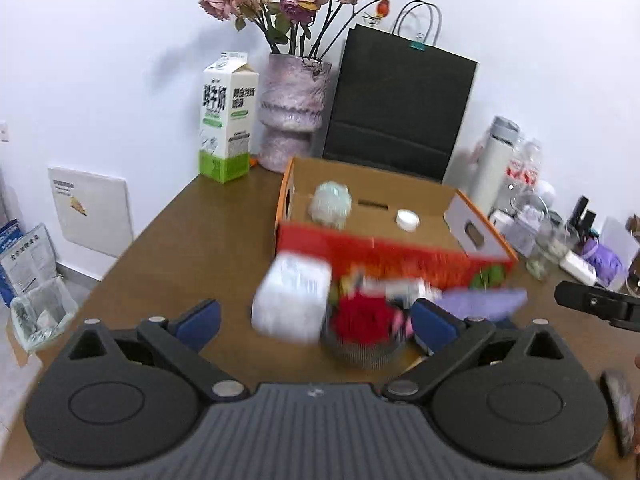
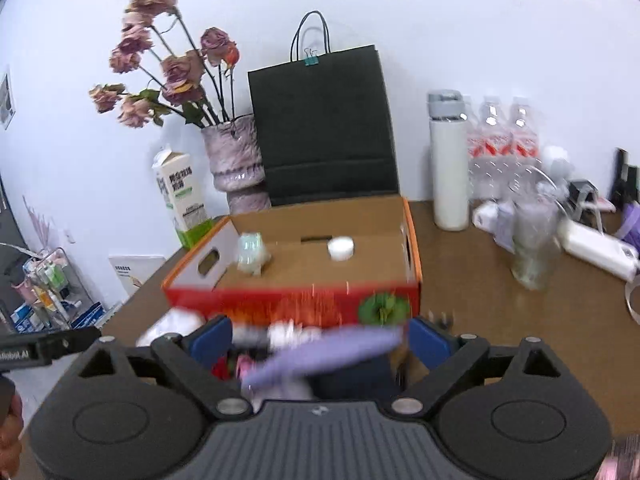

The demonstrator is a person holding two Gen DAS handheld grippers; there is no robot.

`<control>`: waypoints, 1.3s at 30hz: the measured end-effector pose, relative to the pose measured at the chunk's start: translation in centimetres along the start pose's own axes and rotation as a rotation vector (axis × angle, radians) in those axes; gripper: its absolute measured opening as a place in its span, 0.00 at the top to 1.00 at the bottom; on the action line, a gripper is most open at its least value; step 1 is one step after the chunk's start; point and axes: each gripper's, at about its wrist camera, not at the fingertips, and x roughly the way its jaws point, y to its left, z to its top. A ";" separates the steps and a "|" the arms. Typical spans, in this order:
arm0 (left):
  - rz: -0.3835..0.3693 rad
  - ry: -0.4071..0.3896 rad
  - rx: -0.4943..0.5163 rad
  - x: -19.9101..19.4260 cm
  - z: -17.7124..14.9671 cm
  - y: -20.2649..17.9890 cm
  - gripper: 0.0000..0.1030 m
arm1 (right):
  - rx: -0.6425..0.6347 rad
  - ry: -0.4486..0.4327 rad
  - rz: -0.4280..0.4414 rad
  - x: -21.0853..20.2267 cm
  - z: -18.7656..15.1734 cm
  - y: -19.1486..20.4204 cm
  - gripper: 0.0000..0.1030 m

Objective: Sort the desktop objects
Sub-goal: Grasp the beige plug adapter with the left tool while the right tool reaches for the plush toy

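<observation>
An open cardboard box (image 1: 400, 208) with a red printed front and orange-edged end flaps sits mid-tabletop (image 1: 192, 248). On its brown floor lie a pale greenish round object (image 1: 331, 203) and, apart from it, a small white round lid or jar (image 1: 407, 220). Just in front of the red wall lies a blurred heap: a white wrapped pack (image 1: 290, 300) with print too smeared to read, a red flower-like piece in a dark ribbed holder (image 1: 364, 334), and a flat lilac item (image 1: 484, 302).

The left claw (image 1: 316, 316) stands wide, blue pads apart, with the heap seen between them but not pressed. The right claw (image 2: 320, 338) is likewise wide over the lilac item (image 2: 320, 354), gripping nothing. In the right wrist view the other tool's black arm bears white lettering, part of which reads "Robot.AI" (image 2: 16, 355).

Behind the box stand a milk carton (image 1: 228, 120) with large Chinese characters and a green base, a mauve vase (image 1: 292, 116) of dried roses, and a black paper bag (image 1: 400, 108) clipped with a teal binder clip. To the right crowd a white flask (image 2: 450, 160), shrink-wrapped water bottles (image 2: 504, 148) with red labels, and a glass jar (image 2: 534, 240). Bare tabletop lies left of the box up to the tabletop's left edge.
</observation>
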 end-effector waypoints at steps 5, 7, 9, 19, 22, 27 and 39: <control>0.021 -0.075 0.018 -3.8 -9.0 -0.9 0.00 | -0.092 -0.074 -0.052 -3.8 -8.9 2.2 0.08; -0.027 -0.046 0.017 -4.5 -11.3 -1.0 0.00 | -0.129 -0.066 -0.067 -4.6 -11.4 2.9 0.08; -0.025 -0.054 0.004 -5.0 -12.7 -1.2 0.00 | -0.160 -0.052 -0.035 -5.0 -13.0 3.5 0.08; 0.005 -0.062 0.007 -4.0 -13.8 -1.6 0.00 | -0.278 -0.035 -0.019 -4.9 -15.0 5.6 0.08; 0.006 -0.042 0.012 -3.7 -14.1 -1.4 0.00 | -0.272 -0.034 -0.007 -4.9 -14.7 5.2 0.08; -0.023 -0.080 0.052 -3.9 -12.3 -1.8 0.00 | -0.233 -0.077 0.024 -5.8 -11.6 4.0 0.08; -0.194 -0.001 0.174 4.6 -6.8 -4.5 0.07 | -0.097 -0.027 0.003 1.0 -4.8 1.1 0.10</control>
